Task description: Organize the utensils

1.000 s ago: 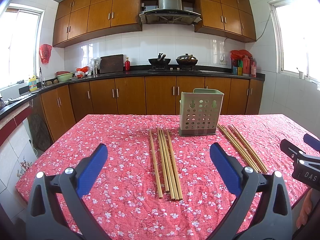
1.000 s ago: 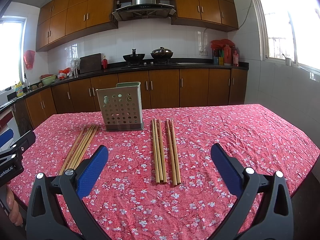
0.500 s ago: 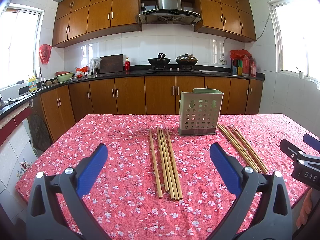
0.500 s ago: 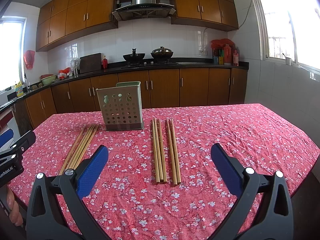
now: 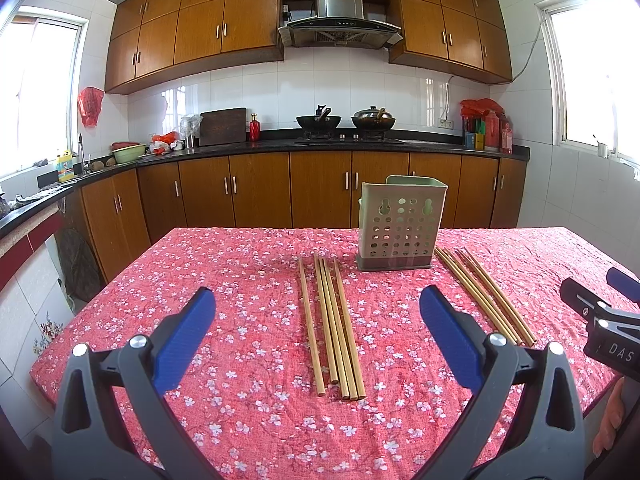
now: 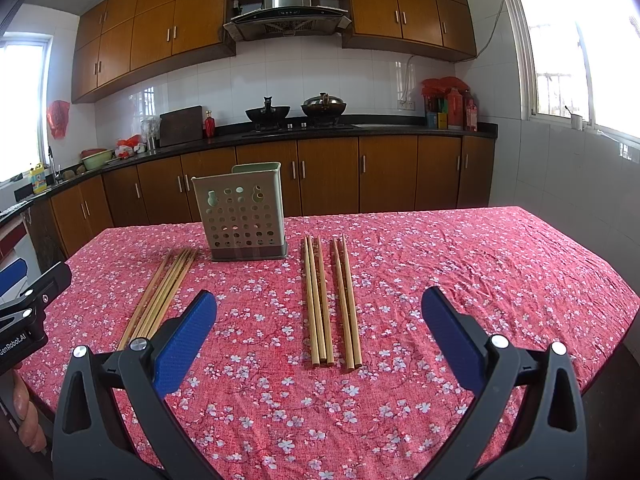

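Observation:
A pale green perforated utensil holder (image 5: 401, 229) stands upright on the table; it also shows in the right wrist view (image 6: 242, 213). One bunch of bamboo chopsticks (image 5: 333, 324) lies left of the holder, straight ahead of my open left gripper (image 5: 318, 334). A second bunch (image 5: 482, 294) lies right of the holder. In the right wrist view that second bunch (image 6: 330, 300) lies ahead of my open right gripper (image 6: 320, 334), and the first bunch (image 6: 162, 294) lies at the left. Both grippers are empty and hover near the table's front edge.
The table carries a red flowered cloth (image 5: 248, 280). The right gripper's body (image 5: 604, 322) shows at the right edge of the left view; the left gripper's body (image 6: 28, 308) shows at the left edge of the right view. Kitchen cabinets and a stove stand behind.

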The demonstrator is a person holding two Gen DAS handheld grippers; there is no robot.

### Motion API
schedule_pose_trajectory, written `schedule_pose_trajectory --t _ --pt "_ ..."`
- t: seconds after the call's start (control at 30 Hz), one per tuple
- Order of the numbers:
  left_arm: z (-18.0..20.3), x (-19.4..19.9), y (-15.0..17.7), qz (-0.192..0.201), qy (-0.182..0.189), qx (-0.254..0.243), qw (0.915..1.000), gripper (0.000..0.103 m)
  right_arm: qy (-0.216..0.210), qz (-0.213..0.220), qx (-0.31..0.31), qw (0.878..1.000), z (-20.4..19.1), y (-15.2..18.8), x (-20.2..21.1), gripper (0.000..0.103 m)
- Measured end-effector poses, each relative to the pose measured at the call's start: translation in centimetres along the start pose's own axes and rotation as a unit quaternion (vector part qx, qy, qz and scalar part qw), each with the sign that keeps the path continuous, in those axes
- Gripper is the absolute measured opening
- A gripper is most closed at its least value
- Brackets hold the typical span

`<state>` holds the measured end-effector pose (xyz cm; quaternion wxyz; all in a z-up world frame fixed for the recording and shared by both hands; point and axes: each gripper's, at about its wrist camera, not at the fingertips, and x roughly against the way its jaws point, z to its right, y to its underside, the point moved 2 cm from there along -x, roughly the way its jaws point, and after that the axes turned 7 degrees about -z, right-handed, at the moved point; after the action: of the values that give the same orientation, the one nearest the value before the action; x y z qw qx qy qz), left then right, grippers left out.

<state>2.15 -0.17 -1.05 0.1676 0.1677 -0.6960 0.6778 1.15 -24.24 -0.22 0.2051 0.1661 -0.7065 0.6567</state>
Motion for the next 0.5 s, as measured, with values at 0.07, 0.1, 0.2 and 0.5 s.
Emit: schedule_pose_trajectory --t 0.07,0.1,0.2,0.5 --pt "0.01 -0.03 0.0 0.0 0.0 0.0 1.0 0.099 0.0 0.0 0.0 1.0 -0.01 0.01 0.0 0.101" --pt "0.0 -0.01 0.0 0.0 0.0 0.0 1.0 0.099 0.0 0.0 0.0 1.0 -0.01 0.01 -0.01 0.101" --pt "0.01 -0.01 0.0 0.0 0.0 0.0 1.0 0.099 0.0 0.0 0.0 1.0 0.0 0.03 -0.03 0.101" --pt "0.0 -0.01 0.0 -0.001 0.0 0.0 1.0 0.099 0.0 -0.001 -0.001 1.0 0.12 0.1 -0.12 0.101"
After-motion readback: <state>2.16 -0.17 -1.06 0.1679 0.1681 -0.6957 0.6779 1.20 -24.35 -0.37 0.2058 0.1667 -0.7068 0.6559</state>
